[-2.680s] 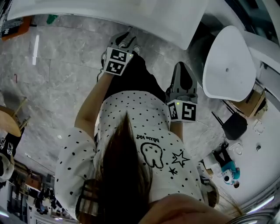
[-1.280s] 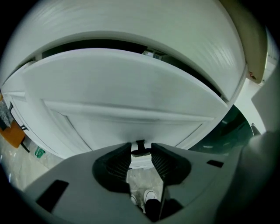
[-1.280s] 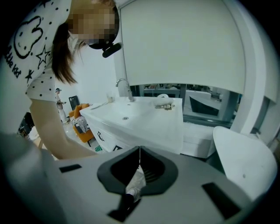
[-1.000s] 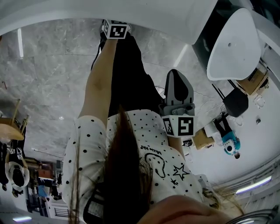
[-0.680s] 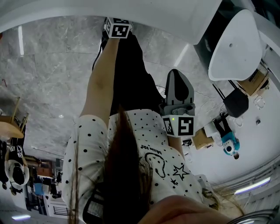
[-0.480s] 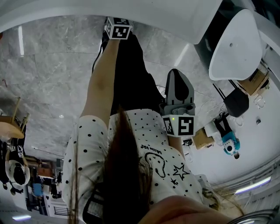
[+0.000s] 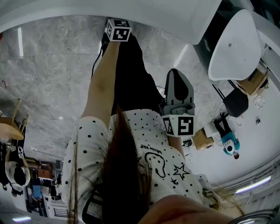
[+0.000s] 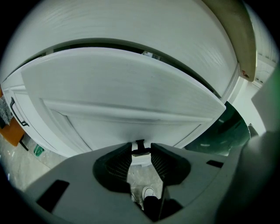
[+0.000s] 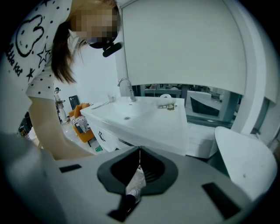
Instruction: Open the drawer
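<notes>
The left tool (image 8: 140,154) grips the small dark handle (image 8: 140,146) of the white drawer (image 8: 122,87), straight ahead at the far side; the pull likely runs nearward. The right tool (image 9: 139,153), closed and empty, hangs near.

Left gripper (image 7: 118,29) held out at arm's length at the edge of the white surface (image 7: 144,11), right gripper (image 7: 178,78) kept beside the polka-dot shirt (image 7: 144,127), grey marble floor (image 7: 48,74) below, white chair (image 7: 232,48) at right.
</notes>
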A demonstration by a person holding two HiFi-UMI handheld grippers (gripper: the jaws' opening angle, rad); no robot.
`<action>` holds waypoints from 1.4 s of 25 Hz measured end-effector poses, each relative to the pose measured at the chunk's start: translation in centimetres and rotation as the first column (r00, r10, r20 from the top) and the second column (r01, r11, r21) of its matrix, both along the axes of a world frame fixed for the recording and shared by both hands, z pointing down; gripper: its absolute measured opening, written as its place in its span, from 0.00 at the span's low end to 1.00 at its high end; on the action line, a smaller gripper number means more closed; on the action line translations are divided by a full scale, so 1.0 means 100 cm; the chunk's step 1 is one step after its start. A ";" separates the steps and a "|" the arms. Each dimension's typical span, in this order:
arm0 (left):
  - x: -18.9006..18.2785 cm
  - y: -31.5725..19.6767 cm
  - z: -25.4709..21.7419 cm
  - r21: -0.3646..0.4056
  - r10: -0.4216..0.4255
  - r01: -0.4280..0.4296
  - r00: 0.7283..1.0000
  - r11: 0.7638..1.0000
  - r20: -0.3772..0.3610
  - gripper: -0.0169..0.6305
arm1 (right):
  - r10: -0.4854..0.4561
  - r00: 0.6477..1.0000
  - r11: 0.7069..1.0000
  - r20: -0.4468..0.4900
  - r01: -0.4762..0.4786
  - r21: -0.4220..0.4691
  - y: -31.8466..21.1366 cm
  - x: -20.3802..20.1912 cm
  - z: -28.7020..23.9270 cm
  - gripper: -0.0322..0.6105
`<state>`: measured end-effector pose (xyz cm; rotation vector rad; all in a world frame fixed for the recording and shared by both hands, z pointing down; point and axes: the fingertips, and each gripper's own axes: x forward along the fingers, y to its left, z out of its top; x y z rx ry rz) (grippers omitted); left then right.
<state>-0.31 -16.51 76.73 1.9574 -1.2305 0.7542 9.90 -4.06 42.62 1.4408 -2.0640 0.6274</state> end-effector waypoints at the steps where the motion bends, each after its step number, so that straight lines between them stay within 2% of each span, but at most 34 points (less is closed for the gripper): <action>1: 0.000 0.000 0.000 -0.001 0.000 0.000 1.000 1.000 -0.001 0.24 | 0.000 1.000 1.000 0.000 0.000 0.000 0.000 0.000 0.000 0.07; 23: -0.006 0.027 0.002 -0.014 0.005 -0.005 1.000 1.000 -0.003 0.24 | -0.023 1.000 1.000 -0.005 0.023 -0.005 0.000 -0.014 0.004 0.07; 35: -0.012 0.059 0.002 -0.040 0.014 -0.013 1.000 0.999 0.005 0.24 | -0.036 0.999 0.999 -0.006 0.036 -0.009 0.002 -0.018 0.004 0.07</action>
